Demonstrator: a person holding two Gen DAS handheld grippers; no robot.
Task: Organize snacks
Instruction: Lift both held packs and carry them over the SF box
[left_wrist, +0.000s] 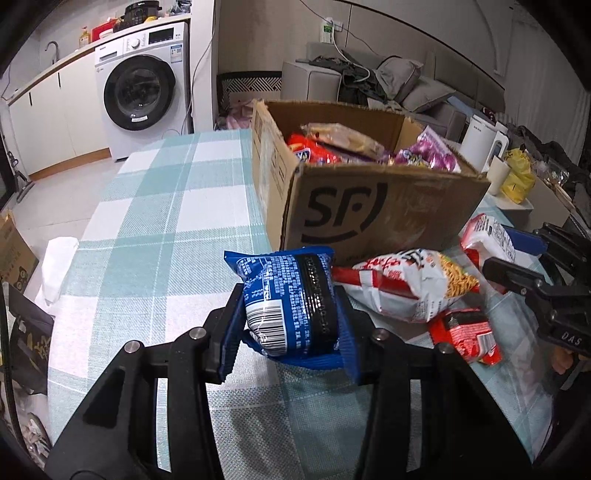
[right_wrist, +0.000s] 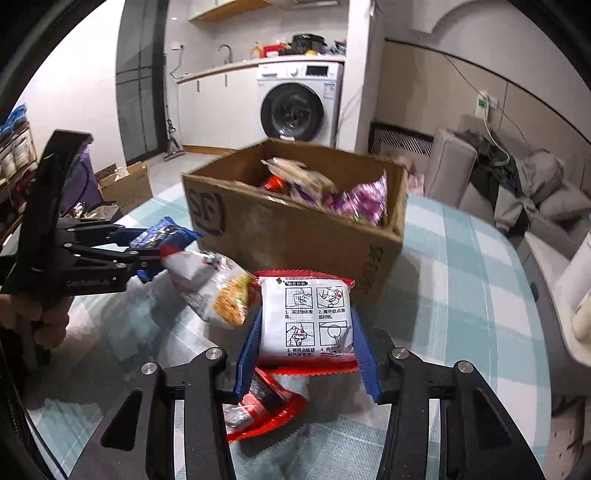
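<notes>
Holding one packet each right now, so both grippers are loaded. The left gripper (left_wrist: 291, 317) has its blue pads clamped on the sides of a blue snack packet (left_wrist: 290, 295), barcode end toward the camera, long axis running straight out along the fingers. The right gripper (right_wrist: 308, 339) is pinched the same way on a red-and-white packet (right_wrist: 304, 317) with the little instruction drawings facing up.

What the next move hangs on, I'd say: the SF cardboard box (left_wrist: 369, 214) sits at about 12 to 1 o'clock from the left gripper and dead on 12 from the right one, open top up, already holding red and purple snack bags. Both packets sit lower than the rim, so I'd guess each needs a lift before going forward.

In between, a white noodle-snack bag (left_wrist: 410, 288) lies on the checked tablecloth (left_wrist: 155, 206) at 2 o'clock from the left gripper, up against the box's front wall. A small red packet (right_wrist: 262, 410) lies flat just under the right gripper. Neither gripper looks clearly nearer.
</notes>
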